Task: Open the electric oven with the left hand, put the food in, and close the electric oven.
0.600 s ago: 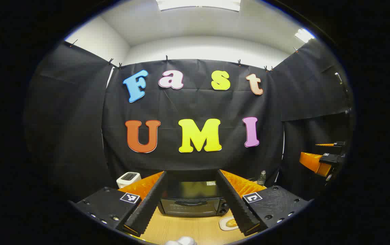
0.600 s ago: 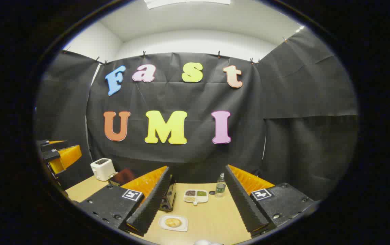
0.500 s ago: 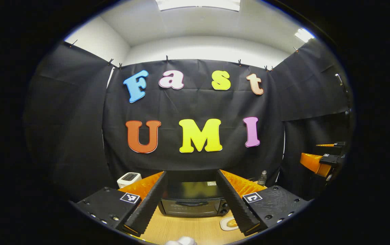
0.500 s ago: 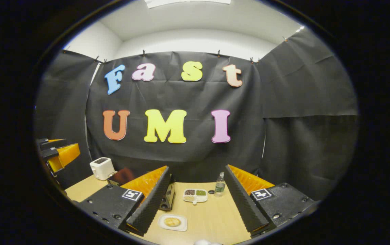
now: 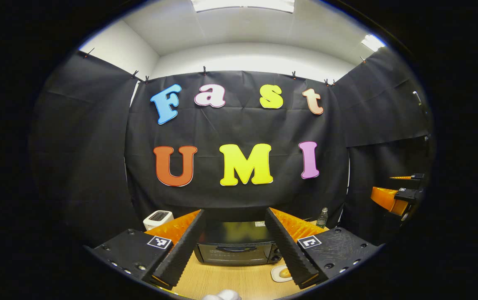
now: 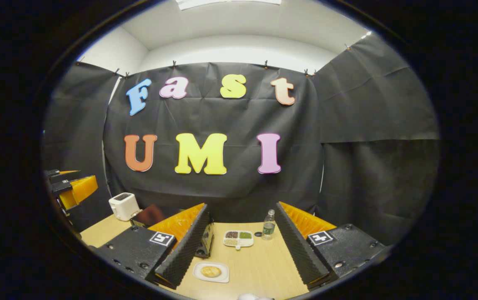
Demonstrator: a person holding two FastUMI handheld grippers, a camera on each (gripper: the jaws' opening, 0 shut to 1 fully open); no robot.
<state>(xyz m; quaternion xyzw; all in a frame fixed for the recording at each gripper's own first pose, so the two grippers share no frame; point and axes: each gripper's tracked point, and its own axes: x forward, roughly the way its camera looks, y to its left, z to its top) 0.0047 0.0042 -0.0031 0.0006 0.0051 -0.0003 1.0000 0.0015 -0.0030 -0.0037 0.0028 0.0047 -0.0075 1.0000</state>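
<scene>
I am holding the left gripper above the near edge of the wooden table, its two fingers spread wide with nothing between them. Straight ahead of it, framed in the gap between those fingers, the black electric oven is sitting with its door shut, the handle running across the front. Just past the tip of the right-hand finger, a white plate carrying the food, a round golden piece, is lying on the table in front of the oven's right corner. Off beyond the left finger I am seeing a white toaster, and beyond the right one a small bottle.

I am keeping the right gripper raised over the table too, fingers spread apart and gripping nothing. From here the plate with the food is lying low between the fingers, close to the left one. The oven is peeking out behind that left finger, mostly hidden. Farther ahead, a divided dish and the bottle are standing near each other, and the toaster is sitting far off to the left.
</scene>
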